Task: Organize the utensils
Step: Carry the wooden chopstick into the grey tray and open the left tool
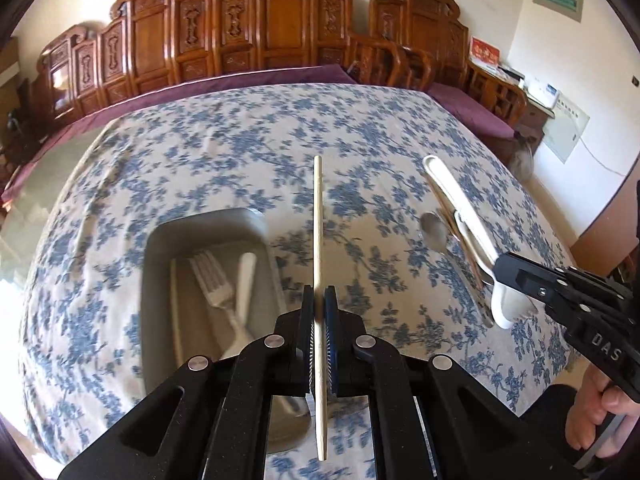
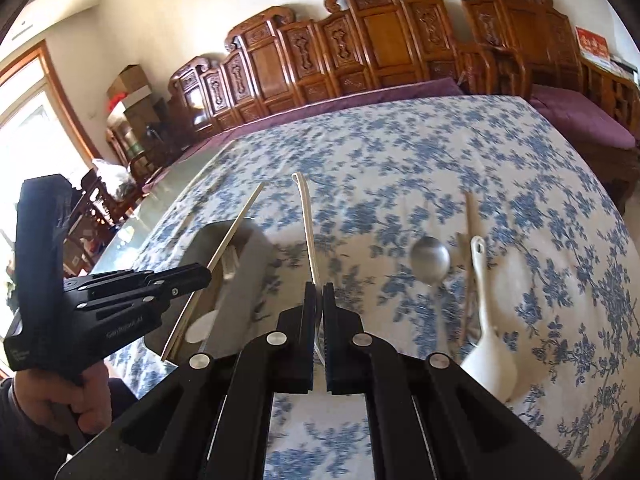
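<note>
Left tongs [image 1: 319, 307]: pressed together on a single wooden chopstick [image 1: 319, 216]. The stick runs through the pinch, with a short length trailing behind the pads and the longer part projecting forward, clear of the surface [image 1: 240, 148].

Right tongs [image 2: 319, 300]: nearly closed, pinching a white-handled fork [image 2: 308, 224] near its tine end. The handle projects straight ahead above the cloth.

Below and left of the left tongs sits a grey rectangular tray [image 1: 160, 240]. It holds a metal fork [image 1: 212, 280], a white-handled utensil [image 1: 245, 280] crossing it, and a pale stick [image 1: 176, 300] along its left wall.

Ahead and right of the right tongs, three loose items lie on the floral cloth: a metal spoon [image 2: 430, 260] bowl forward, a second chopstick [image 2: 469, 216], and a white ladle-type spoon [image 2: 490, 344]. The spoon handle and chopstick overlap; motion blur prevents further detail.

Beyond the far edge of the surface stands a carved wooden bench back [image 1: 260, 32].
</note>
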`<state>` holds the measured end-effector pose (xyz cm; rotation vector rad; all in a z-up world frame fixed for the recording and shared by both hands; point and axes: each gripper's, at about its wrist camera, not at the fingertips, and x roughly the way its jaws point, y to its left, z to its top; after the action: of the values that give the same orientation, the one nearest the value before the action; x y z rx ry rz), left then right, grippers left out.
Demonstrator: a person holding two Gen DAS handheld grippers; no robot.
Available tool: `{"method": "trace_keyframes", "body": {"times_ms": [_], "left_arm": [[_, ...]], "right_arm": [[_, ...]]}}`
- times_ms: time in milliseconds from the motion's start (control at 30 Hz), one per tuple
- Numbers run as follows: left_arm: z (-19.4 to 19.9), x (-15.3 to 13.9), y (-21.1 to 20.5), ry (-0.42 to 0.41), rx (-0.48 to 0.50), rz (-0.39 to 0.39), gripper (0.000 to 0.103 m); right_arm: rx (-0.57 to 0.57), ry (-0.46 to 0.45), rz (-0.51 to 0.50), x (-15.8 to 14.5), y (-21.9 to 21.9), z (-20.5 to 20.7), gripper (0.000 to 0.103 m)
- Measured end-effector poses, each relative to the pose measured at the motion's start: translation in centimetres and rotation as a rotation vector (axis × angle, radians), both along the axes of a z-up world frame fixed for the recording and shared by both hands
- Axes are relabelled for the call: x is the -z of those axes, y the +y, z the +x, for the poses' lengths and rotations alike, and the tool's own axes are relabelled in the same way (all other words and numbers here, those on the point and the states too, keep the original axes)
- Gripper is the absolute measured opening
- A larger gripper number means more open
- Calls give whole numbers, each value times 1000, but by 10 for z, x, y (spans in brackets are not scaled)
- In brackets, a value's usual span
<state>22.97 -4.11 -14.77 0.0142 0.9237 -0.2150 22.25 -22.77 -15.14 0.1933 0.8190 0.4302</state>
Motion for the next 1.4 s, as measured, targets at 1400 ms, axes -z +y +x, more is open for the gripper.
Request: {"method": "trace_keyframes", "body": {"times_ms": [1400], "left_arm": [[6, 29, 91, 51, -81, -9, 4]], "right_arm": [[-164, 17, -60, 7, 121, 5, 5]]}}
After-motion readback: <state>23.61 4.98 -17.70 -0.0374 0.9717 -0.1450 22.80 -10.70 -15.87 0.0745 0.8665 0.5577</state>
